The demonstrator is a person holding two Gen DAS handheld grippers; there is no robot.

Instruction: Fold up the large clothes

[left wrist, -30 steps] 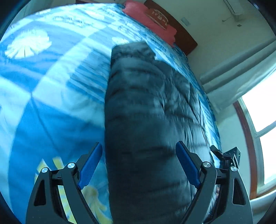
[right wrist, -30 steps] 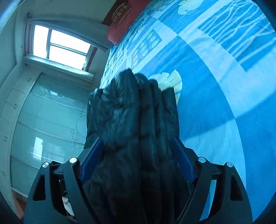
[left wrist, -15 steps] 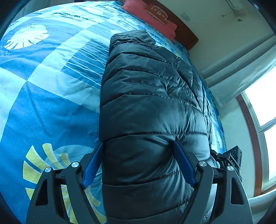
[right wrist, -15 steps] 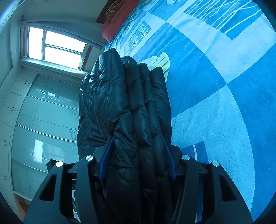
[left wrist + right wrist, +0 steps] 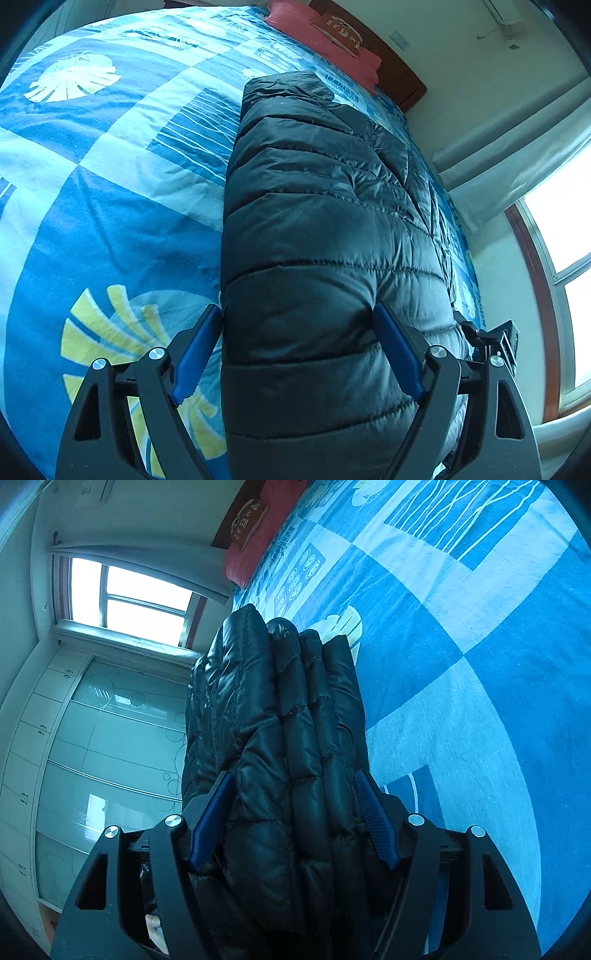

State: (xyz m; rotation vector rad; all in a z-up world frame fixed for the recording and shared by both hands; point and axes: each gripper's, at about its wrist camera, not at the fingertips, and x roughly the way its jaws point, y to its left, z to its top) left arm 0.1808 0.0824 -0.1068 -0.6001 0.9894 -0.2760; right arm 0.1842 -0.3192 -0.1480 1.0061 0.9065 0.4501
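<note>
A black quilted puffer jacket (image 5: 325,236) lies folded into a thick bundle on the blue patterned bedspread (image 5: 110,192). My left gripper (image 5: 299,350) straddles the near end of the bundle, its blue pads pressing the jacket on both sides. In the right wrist view the jacket (image 5: 288,738) shows as several stacked layers seen edge on. My right gripper (image 5: 291,819) clamps those layers between its blue pads. The other gripper's body (image 5: 495,339) shows at the jacket's right edge in the left wrist view.
A red pillow (image 5: 325,37) lies at the head of the bed against a dark wooden headboard (image 5: 399,74). A window (image 5: 133,594) and a glass-fronted wardrobe (image 5: 103,746) stand beside the bed. The bedspread (image 5: 461,664) stretches wide to the right.
Both grippers have closed in on the folded jacket and the views have steadied. The right gripper widened slightly from half a second ago while still squeezing the layers.
</note>
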